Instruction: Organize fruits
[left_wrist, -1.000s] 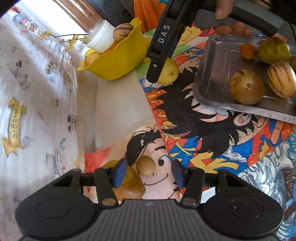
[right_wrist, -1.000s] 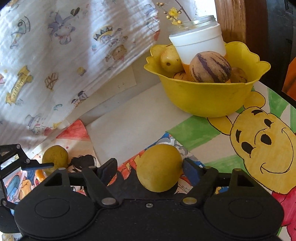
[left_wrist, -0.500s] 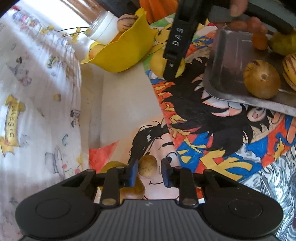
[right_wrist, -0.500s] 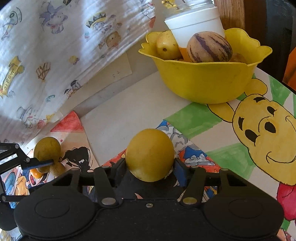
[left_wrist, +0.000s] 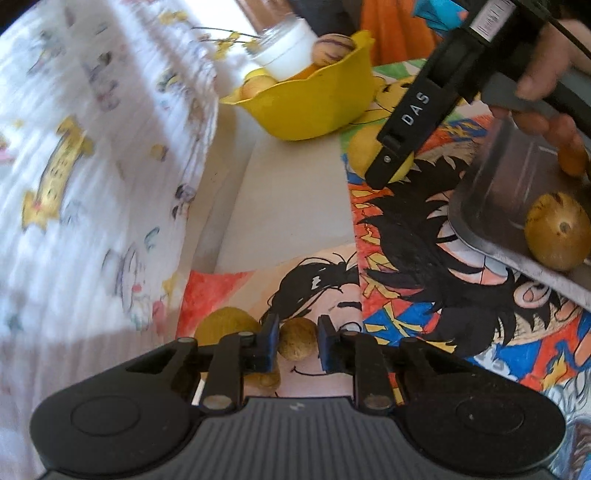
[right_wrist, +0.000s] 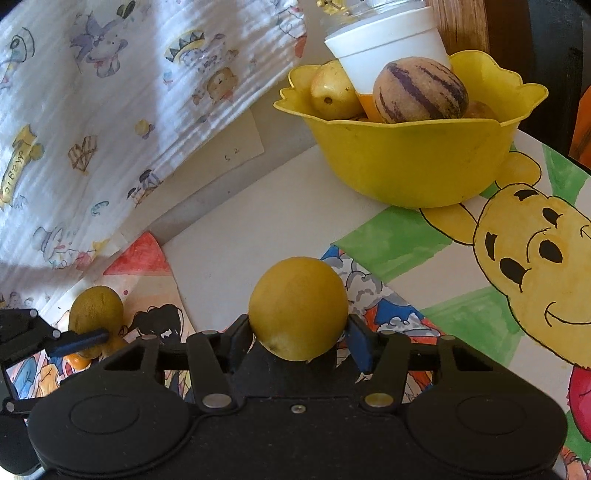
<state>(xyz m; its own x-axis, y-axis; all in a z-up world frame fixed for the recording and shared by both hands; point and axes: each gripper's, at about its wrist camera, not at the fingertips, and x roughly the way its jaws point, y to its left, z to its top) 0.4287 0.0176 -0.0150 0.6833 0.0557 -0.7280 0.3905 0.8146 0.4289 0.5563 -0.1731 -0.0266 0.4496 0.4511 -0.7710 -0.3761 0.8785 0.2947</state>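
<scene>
The left gripper (left_wrist: 296, 343) pinches a small brown fruit (left_wrist: 297, 339), its jaws having just closed; well short of the yellow bowl (right_wrist: 413, 155), the right gripper (right_wrist: 300, 334) clamps a round yellow fruit (right_wrist: 298, 308) across its widest part. Both fruits look light, firm and smooth-skinned, likely to roll or slip under an off-centre squeeze. A larger fruit (left_wrist: 227, 325) beside the left gripper is half hidden, and the steel tray (left_wrist: 517, 206) is cut off.
</scene>
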